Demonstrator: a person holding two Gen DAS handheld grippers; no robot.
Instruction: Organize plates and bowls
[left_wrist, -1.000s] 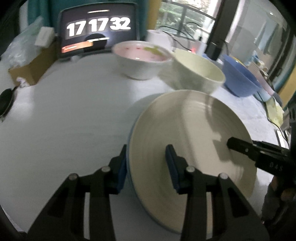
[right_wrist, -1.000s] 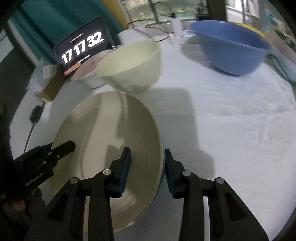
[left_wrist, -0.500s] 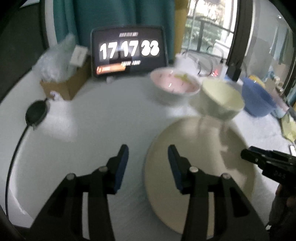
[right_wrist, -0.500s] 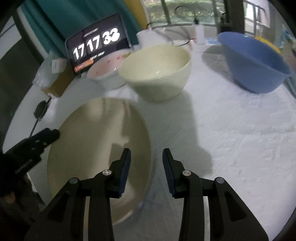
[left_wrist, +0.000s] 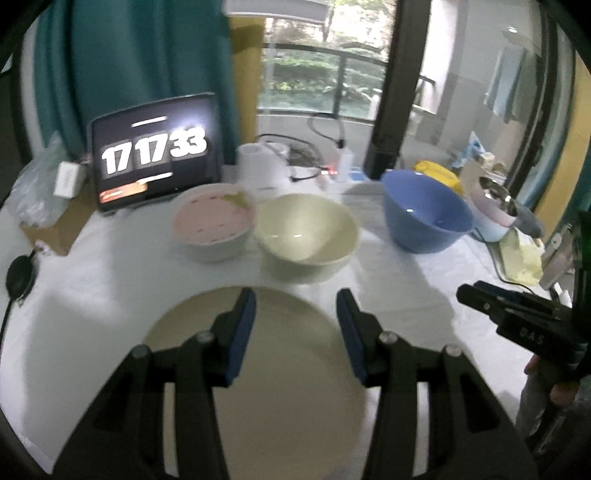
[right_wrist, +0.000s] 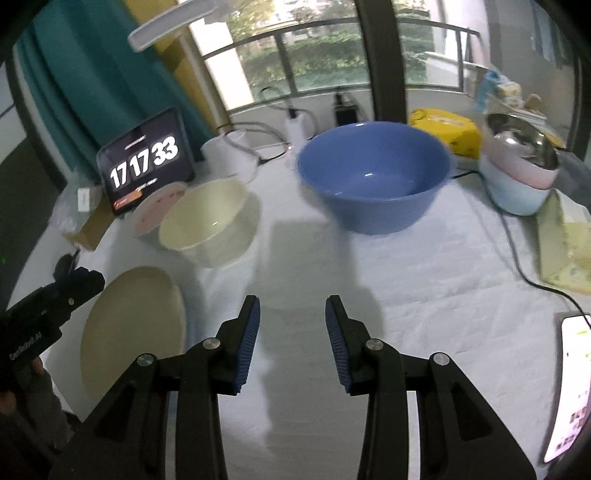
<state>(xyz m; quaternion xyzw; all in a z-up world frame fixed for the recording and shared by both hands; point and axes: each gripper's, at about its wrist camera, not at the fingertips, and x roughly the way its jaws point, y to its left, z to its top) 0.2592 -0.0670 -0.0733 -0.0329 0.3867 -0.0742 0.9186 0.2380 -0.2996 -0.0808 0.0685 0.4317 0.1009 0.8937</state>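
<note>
Tongs (left_wrist: 295, 325) and (right_wrist: 291, 325) are held spread and empty above the beige plate (left_wrist: 266, 369), laid flat before the cream bowl (left_wrist: 306, 232), apparently so bowls can be stacked next.

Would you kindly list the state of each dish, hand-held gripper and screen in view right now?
Beige plate: flat on the table, released, empty.
Pink bowl: upright, empty, beside the cream bowl.
Cream bowl: upright, empty.
Blue bowl: upright, empty, standing apart.
Left hand-held gripper: open, jaws just been opening, nothing between them, above the plate.
Right hand-held gripper: open, holding nothing.
Tablet clock: switched on, propped upright.
</note>
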